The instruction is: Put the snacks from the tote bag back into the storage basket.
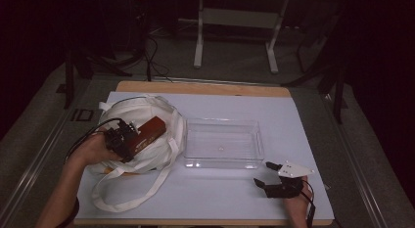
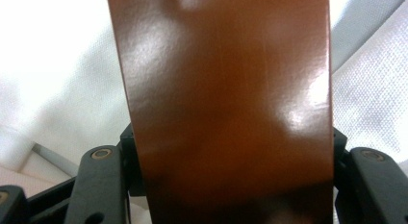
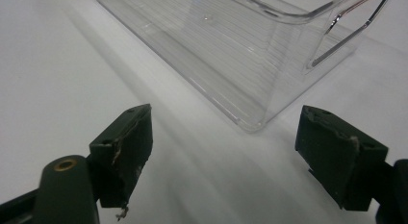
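Glossy reddish-brown box (image 2: 226, 108) sits clamped in left hand-held gripper (image 1: 128, 140); right hand-held gripper (image 3: 223, 152) gapes.

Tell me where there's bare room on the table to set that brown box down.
The clear bin is empty. Bare sheet lies beyond it toward the table's far edge, to its right, and in front between the bag's straps and the right gripper. The left is crowded: the white bag, with the left gripper holding the brown box over it.
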Action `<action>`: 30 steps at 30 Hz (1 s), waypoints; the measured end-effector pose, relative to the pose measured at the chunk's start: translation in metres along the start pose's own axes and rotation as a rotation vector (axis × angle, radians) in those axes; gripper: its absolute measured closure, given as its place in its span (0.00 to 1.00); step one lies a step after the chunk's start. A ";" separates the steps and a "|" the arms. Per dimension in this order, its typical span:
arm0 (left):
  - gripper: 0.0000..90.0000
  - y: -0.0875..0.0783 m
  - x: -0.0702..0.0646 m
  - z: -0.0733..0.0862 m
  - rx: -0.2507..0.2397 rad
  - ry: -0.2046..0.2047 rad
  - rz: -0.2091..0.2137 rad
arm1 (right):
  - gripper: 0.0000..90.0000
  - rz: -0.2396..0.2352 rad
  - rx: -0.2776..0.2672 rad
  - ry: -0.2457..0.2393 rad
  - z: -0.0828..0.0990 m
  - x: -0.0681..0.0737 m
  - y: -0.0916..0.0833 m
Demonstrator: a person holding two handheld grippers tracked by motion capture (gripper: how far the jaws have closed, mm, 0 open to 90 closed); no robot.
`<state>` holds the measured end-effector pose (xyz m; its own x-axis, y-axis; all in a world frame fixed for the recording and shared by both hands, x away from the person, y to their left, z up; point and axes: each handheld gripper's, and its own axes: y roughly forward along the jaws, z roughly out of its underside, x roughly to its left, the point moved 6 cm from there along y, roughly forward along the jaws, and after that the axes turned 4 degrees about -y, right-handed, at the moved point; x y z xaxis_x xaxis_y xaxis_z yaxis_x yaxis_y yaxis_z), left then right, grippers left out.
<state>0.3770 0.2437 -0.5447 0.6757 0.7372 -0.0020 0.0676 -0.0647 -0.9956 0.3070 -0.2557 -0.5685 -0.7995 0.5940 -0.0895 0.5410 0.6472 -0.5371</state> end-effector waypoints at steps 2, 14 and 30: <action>0.42 -0.001 0.001 0.001 0.002 -0.001 0.000 | 0.23 0.000 0.002 -0.001 0.000 0.000 0.000; 0.43 0.002 0.000 0.003 0.052 0.010 0.004 | 0.23 -0.001 0.003 -0.003 0.000 0.000 0.000; 0.46 0.000 0.000 0.001 0.057 0.048 -0.024 | 0.23 -0.002 0.003 -0.003 0.000 0.000 0.000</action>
<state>0.3765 0.2442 -0.5448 0.7088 0.7050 0.0252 0.0433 -0.0079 -0.9990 0.3069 -0.2555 -0.5687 -0.8010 0.5917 -0.0907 0.5388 0.6466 -0.5400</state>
